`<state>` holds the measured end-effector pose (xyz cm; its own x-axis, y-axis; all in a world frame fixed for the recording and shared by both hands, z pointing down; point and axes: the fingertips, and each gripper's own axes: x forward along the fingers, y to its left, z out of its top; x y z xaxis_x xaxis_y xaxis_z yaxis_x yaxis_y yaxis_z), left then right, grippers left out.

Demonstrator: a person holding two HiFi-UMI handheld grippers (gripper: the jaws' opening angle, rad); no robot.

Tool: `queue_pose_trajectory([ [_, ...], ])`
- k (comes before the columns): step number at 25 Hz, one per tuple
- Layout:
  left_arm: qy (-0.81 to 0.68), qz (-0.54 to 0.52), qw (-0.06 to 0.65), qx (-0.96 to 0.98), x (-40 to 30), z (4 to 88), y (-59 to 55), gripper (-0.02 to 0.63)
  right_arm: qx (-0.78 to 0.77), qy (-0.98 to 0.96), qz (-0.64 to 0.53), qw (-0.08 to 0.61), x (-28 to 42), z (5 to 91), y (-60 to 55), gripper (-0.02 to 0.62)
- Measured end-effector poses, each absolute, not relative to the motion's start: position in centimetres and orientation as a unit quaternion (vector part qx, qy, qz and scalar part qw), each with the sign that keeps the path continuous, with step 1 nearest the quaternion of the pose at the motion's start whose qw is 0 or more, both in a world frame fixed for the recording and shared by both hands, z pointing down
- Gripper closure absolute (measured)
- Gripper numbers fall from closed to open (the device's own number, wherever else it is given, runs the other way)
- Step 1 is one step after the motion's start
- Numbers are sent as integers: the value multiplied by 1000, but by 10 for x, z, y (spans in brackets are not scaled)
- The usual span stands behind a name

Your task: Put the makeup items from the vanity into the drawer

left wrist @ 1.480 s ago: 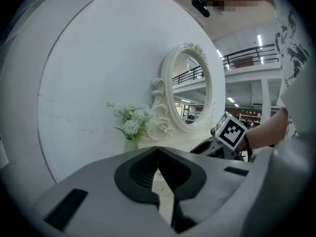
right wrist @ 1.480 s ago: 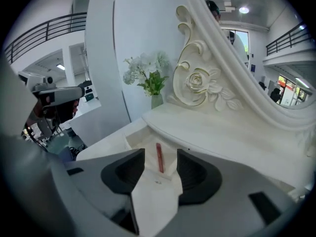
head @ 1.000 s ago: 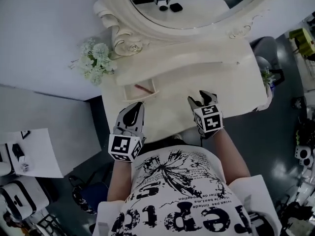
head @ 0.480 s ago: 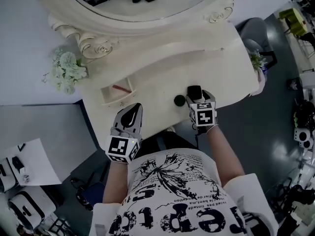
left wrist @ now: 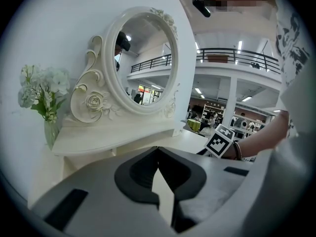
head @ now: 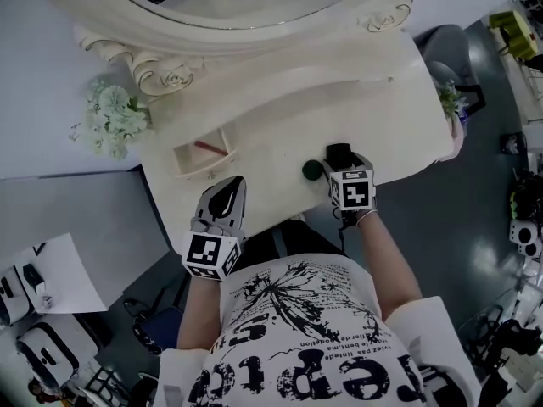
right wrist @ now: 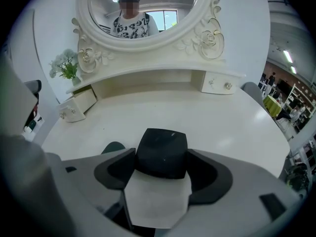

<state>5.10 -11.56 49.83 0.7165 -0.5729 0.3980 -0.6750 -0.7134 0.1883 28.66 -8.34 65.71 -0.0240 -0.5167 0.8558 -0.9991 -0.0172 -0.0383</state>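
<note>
A black square compact lies on the white vanity top, with a small round dark green item just left of it. My right gripper points steeply down over the compact. Its jaws have just been opening and now stand wide on either side of the compact, which rests on the table. My left gripper hovers at the vanity's front left edge, shut and holding nothing. The small left drawer stands pulled out, with a thin reddish item inside.
An oval mirror in a carved frame rises behind a raised shelf. A vase of pale flowers stands at the far left. A closed drawer sits under the shelf's right end. The person's torso is close to the front edge.
My right gripper has come down over the compact and its jaws have spread wider. The left gripper has shifted slightly forward and down. The head view has swung, so the vanity sits differently in frame.
</note>
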Motion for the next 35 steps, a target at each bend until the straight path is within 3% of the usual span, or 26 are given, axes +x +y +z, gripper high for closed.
queue_pose_trajectory([
  [11,-370,127,140,910,28,468,-130,586,615,-651,330,298,266,601,-118,270],
  [25,-490,78,110,861,-85,430,-141,586,476,-785,245,312,92,547,-190,270],
  [35,-558,76,125,817,-162,438,-130,586,358,-822,235,374,-20,565,-191,270],
])
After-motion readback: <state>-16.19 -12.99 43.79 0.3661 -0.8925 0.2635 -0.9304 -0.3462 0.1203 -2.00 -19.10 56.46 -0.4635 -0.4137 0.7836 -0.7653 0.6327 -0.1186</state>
